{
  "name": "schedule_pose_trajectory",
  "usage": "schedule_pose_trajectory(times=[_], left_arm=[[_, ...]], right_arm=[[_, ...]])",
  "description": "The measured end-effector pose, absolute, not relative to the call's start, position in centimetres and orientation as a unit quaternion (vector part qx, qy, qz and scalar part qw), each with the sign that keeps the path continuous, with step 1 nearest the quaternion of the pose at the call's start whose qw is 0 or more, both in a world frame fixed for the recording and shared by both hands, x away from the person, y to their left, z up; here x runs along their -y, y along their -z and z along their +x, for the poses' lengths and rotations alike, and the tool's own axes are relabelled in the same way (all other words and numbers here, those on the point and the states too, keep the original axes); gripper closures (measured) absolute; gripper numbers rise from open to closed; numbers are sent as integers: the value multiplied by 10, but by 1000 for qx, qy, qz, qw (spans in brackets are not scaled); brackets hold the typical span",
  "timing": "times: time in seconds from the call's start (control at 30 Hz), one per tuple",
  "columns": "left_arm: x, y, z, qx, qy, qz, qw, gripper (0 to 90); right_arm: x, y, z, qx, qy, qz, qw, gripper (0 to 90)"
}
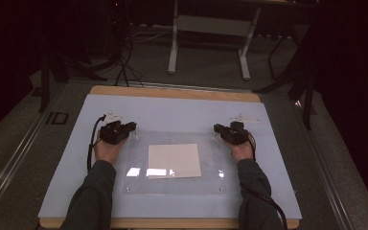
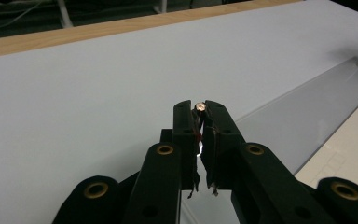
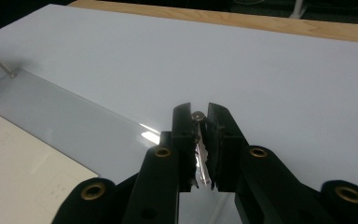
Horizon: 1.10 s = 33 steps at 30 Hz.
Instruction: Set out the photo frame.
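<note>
The clear acrylic plate [image 1: 172, 165] lies flat on the pale sheet [image 1: 172, 112] that covers the table [image 1: 172, 92], with a cream paper square [image 1: 174, 160] under or on its middle and small screws at its corners. The left gripper [image 1: 124, 130] has its fingers clenched on a corner screw [image 2: 200, 107] at the plate's far left corner, and the right gripper [image 1: 219, 129] has its fingers clenched on the corner screw [image 3: 197, 115] at the far right. If one hand pulls or lifts before the other, I think the plate can tilt, slip from the thin screw heads and move the paper. The plate is glossy and reflects the lamps.
</note>
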<state>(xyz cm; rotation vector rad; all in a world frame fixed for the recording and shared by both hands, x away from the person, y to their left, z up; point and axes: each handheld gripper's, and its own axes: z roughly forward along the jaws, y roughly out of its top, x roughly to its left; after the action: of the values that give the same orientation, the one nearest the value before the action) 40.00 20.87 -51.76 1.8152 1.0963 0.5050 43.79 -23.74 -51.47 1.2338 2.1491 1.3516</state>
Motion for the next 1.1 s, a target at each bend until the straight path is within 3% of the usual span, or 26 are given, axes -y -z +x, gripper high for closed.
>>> schedule_pose_trajectory(times=[0.6,1.1], left_arm=[[-208,521,403,-454,-202,732,467,838],[-207,529,415,-477,-164,740,446,840]], right_arm=[[237,514,439,-751,-469,438,154,827],[235,512,450,-762,-444,454,127,834]])
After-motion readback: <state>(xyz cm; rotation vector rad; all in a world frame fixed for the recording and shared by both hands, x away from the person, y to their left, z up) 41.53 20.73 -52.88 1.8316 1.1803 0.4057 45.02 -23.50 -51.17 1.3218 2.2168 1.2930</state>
